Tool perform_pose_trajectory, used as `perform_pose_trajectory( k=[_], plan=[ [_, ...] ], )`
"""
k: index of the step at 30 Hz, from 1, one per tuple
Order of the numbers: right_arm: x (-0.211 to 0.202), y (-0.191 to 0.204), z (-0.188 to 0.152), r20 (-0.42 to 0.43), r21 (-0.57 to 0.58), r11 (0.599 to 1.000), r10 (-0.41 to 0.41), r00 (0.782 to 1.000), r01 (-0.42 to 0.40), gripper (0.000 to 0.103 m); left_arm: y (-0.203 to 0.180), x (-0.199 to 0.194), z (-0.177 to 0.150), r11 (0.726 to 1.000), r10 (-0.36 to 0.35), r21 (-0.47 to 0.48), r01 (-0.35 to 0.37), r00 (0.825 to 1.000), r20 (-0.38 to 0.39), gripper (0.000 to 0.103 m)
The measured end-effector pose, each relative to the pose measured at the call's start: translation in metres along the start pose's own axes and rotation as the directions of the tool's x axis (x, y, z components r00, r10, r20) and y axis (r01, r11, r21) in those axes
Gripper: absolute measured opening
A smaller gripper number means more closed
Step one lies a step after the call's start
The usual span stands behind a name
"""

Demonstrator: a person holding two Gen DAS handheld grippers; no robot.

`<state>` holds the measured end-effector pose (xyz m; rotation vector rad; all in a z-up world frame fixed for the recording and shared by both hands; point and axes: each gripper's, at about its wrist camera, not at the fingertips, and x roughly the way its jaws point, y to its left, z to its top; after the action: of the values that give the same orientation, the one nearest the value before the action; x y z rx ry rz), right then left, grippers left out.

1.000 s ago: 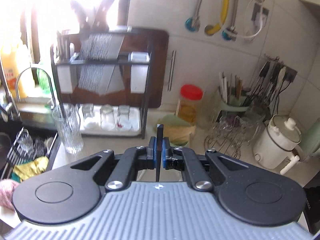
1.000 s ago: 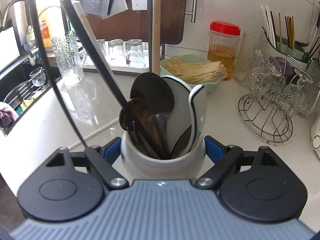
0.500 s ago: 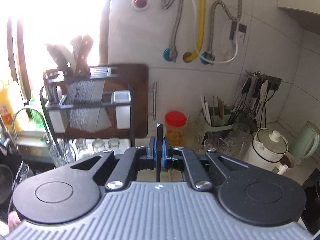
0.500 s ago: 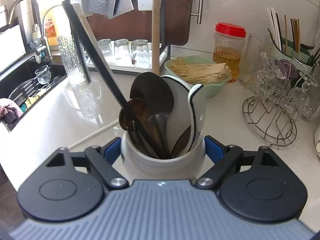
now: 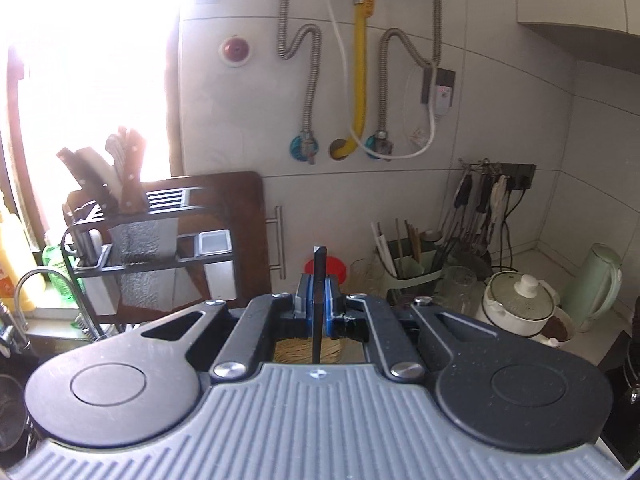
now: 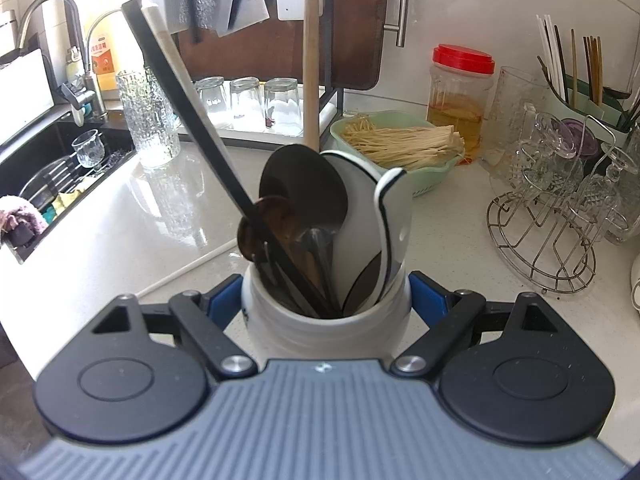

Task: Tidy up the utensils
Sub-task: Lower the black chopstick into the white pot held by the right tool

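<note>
A: Black utensil handle (image 5: 320, 300) pinched upright in the left gripper (image 5: 319, 308), jaws nearly closed. Thin, stiff, light; grip mid-handle.

B: White crock (image 6: 326, 328), mid-counter (image 6: 120, 220), clamped by the right gripper (image 6: 326, 304). Heavy, slick ceramic; squeeze its sides.

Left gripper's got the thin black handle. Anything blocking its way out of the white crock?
Nothing visible. The left gripper is shut on the black handle; the white crock is uncovered, though ladles crowd it.
</note>
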<state>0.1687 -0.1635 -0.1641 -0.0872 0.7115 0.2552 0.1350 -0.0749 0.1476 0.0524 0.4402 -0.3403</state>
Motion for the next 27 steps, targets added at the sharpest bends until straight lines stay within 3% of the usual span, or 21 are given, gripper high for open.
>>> perform_pose_trajectory(
  k=[18,27],
  plan=[
    [0.0,0.0,-0.002,0.009,0.01,1.0,0.004,1.0,-0.004,0.09,-0.013,0.06,-0.048,0.997,-0.074,-0.038,0.069,0.987,-0.142,0.006],
    [-0.001,-0.002,-0.004,0.026,0.019,1.0,0.016,1.0,-0.017,0.09,-0.001,0.096,-0.066,0.996,-0.093,-0.021,0.091,0.955,-0.28,0.006]
  ],
)
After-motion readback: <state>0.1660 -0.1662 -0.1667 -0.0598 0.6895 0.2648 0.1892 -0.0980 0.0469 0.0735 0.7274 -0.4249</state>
